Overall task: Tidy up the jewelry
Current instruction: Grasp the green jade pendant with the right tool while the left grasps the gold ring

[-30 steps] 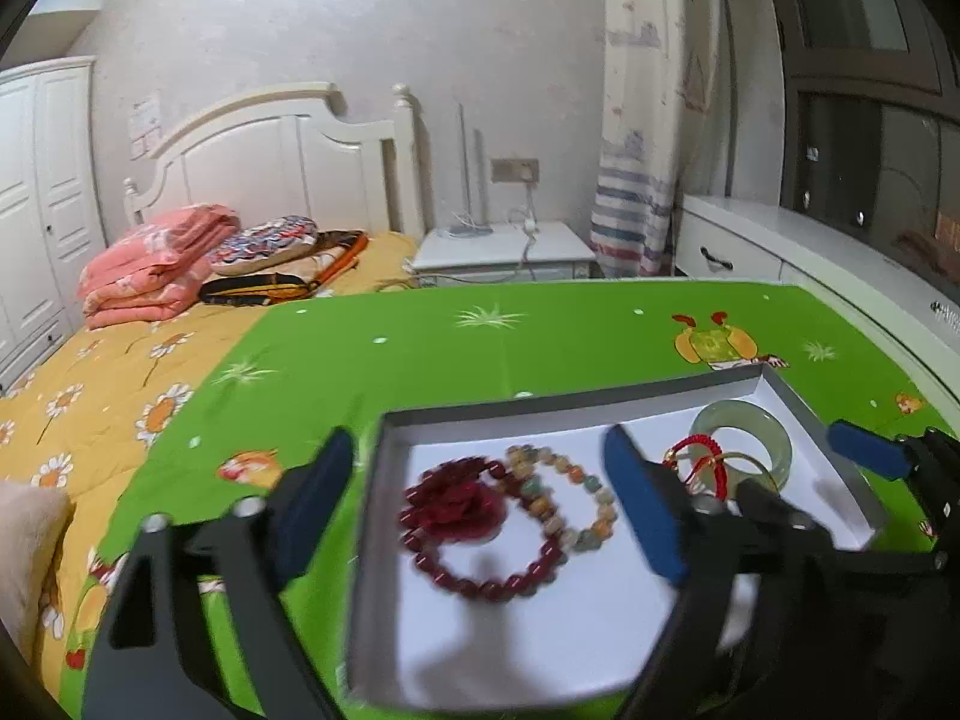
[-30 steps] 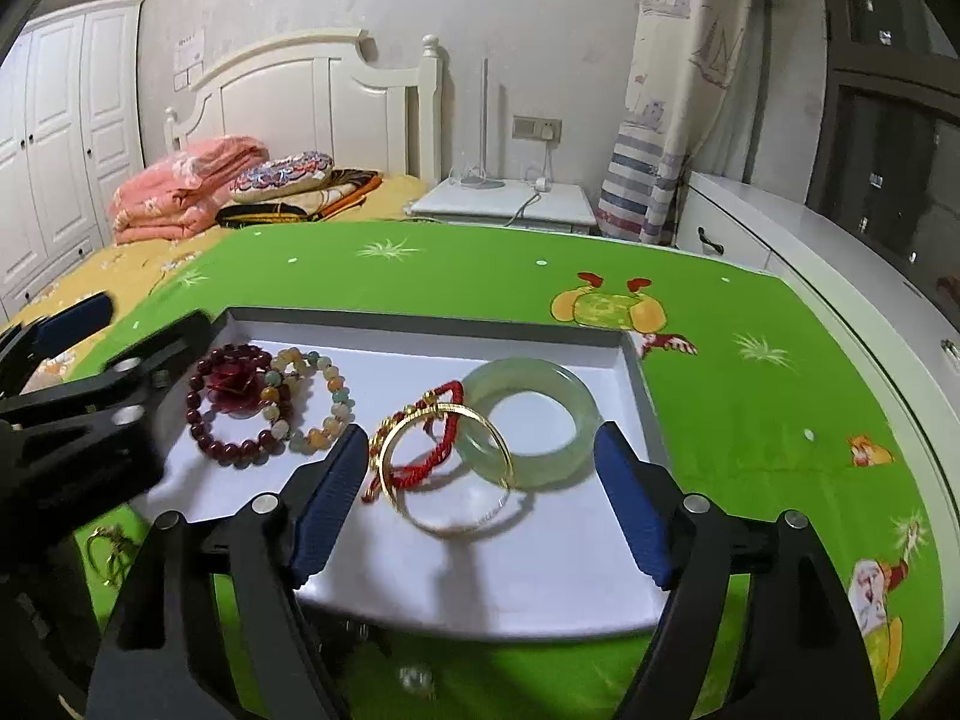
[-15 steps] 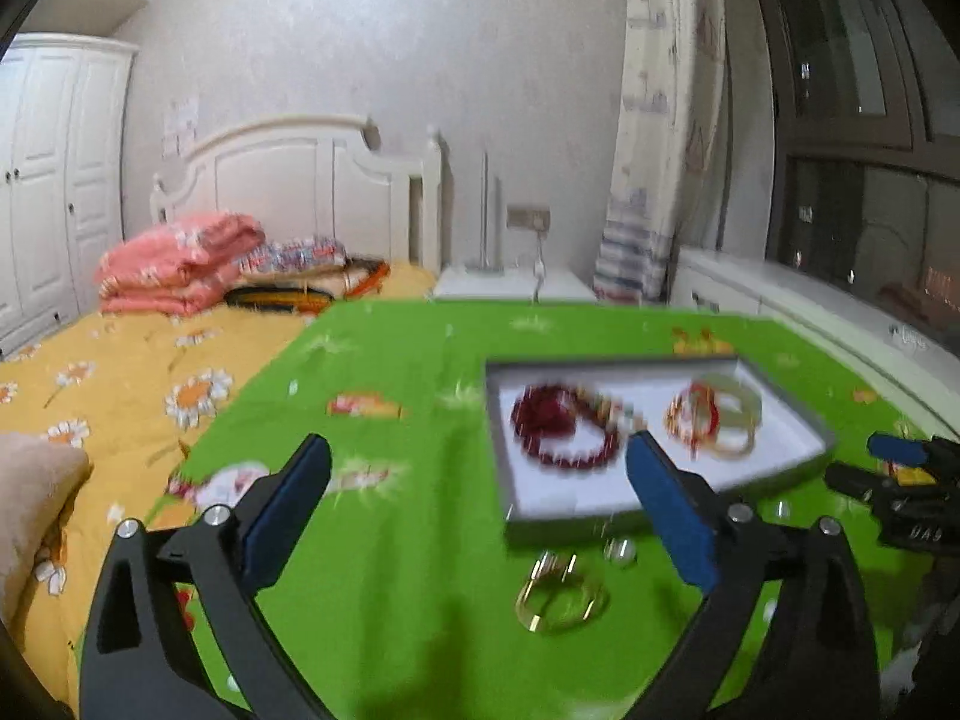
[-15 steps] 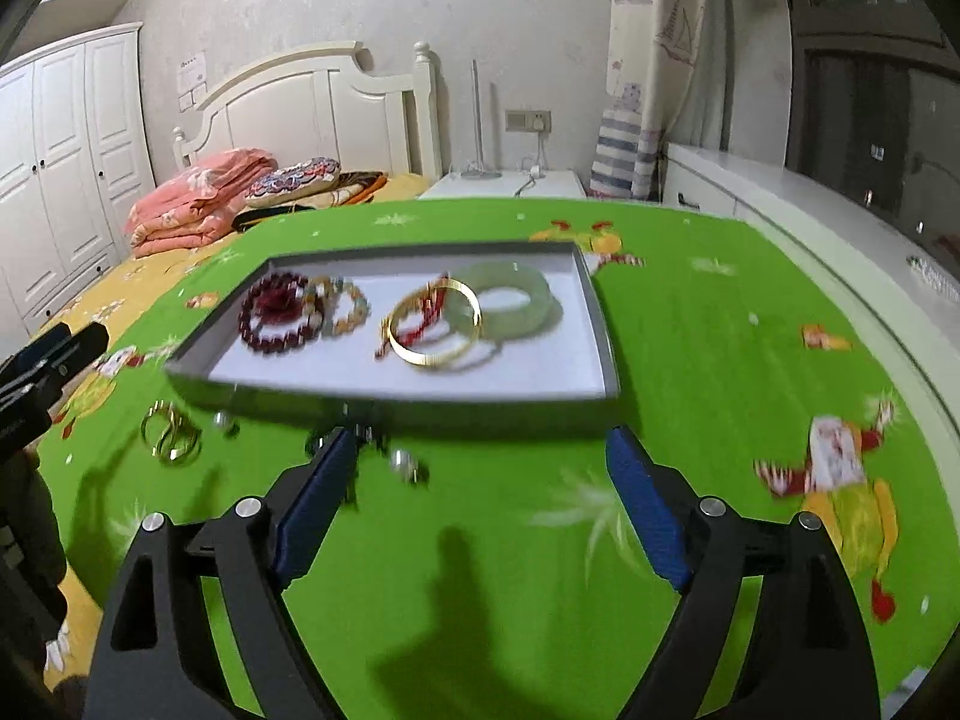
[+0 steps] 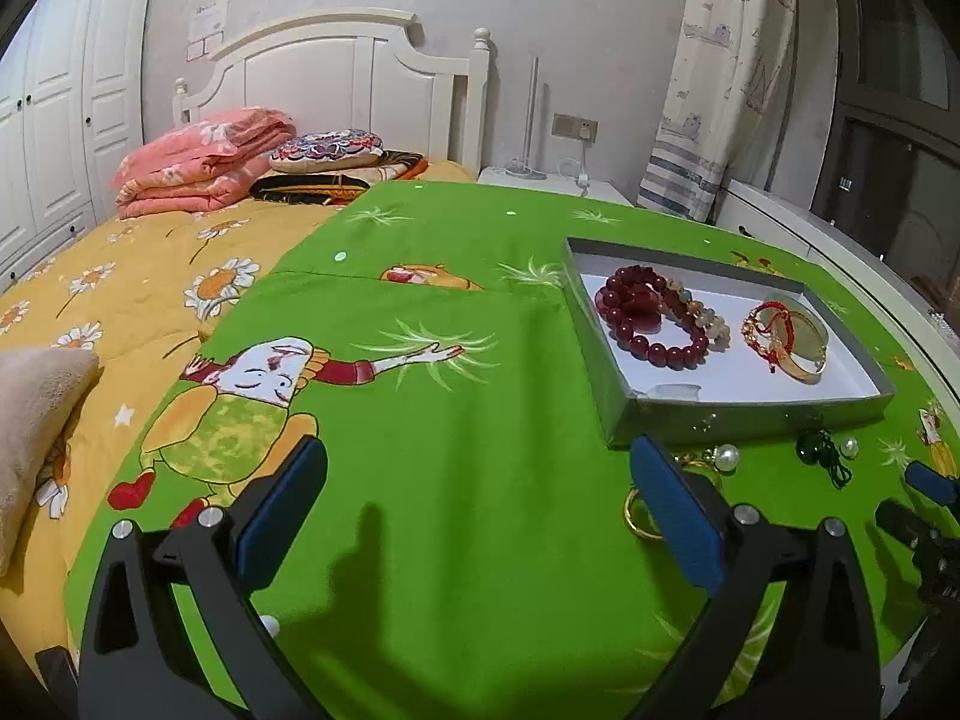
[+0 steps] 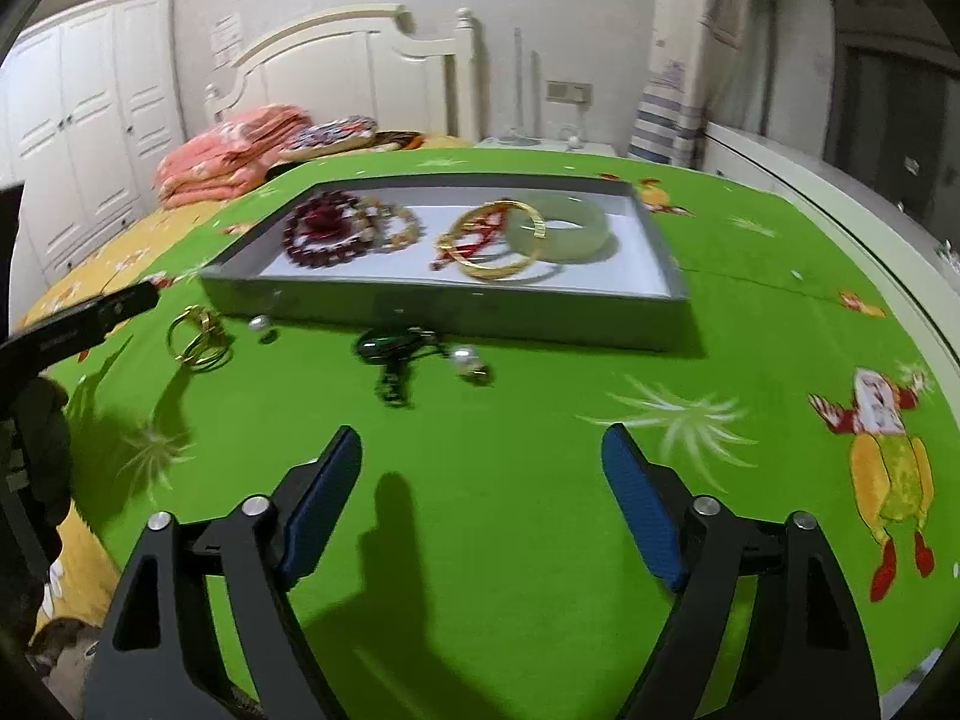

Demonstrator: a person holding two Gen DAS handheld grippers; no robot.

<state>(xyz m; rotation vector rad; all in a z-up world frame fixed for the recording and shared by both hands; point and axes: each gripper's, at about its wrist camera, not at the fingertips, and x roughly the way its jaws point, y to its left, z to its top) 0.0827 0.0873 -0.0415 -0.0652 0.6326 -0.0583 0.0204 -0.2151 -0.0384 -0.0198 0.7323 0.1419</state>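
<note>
Jewelry tray (image 6: 456, 306), both tools spread, empty

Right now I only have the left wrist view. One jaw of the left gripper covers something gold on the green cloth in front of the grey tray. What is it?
Observer: A small cluster of thin gold hoops, seen whole from the right wrist. It lies loose on the green cartoon-print cloth, outside the shallow grey tray, off its front left corner.
Operator: Is the right gripper carrying anything?
Observer: No. Its jaws are wide open with only cloth between them.
Operator: What's the green thing behind the wide gold bangle in the tray?
Observer: A pale green jade-like bangle, lying flat. The gold bangle leans on its left side.
</note>
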